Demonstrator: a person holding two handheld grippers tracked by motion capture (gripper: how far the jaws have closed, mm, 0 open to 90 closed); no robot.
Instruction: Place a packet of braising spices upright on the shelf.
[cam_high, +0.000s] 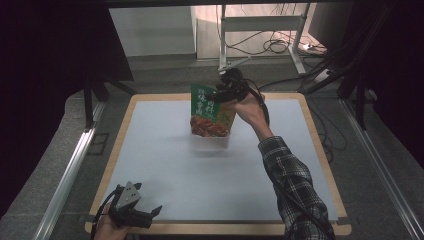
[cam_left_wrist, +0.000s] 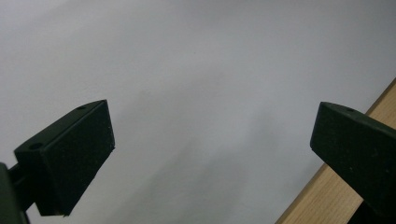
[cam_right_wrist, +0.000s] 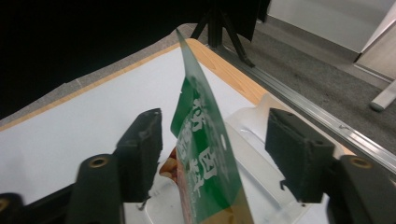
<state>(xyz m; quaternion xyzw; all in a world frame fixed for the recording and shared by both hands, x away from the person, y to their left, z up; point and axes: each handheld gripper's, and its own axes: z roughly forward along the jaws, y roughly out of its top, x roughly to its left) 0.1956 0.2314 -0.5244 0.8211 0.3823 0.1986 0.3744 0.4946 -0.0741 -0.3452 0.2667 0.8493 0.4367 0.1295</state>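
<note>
A green food pouch (cam_high: 206, 111) with white lettering stands upright in a clear plastic tray (cam_high: 212, 142) on the far middle of the white table mat (cam_high: 165, 165). My right gripper (cam_high: 220, 94) is at the pouch's top edge. In the right gripper view the pouch (cam_right_wrist: 205, 154) stands edge-on between the two jaws of the right gripper (cam_right_wrist: 217, 149), with a gap on each side, so it is open. The tray (cam_right_wrist: 261, 135) lies beneath. My left gripper (cam_high: 149, 201) rests at the front left corner, open and holding nothing (cam_left_wrist: 210, 149).
The table's wooden rim (cam_high: 220, 229) frames the mat. Aluminium rails (cam_high: 65, 175) run along both sides. Behind the table are a metal stand (cam_high: 222, 35) and loose cables (cam_high: 272, 46) on the floor. A plaid sleeve (cam_high: 292, 190) crosses the right half.
</note>
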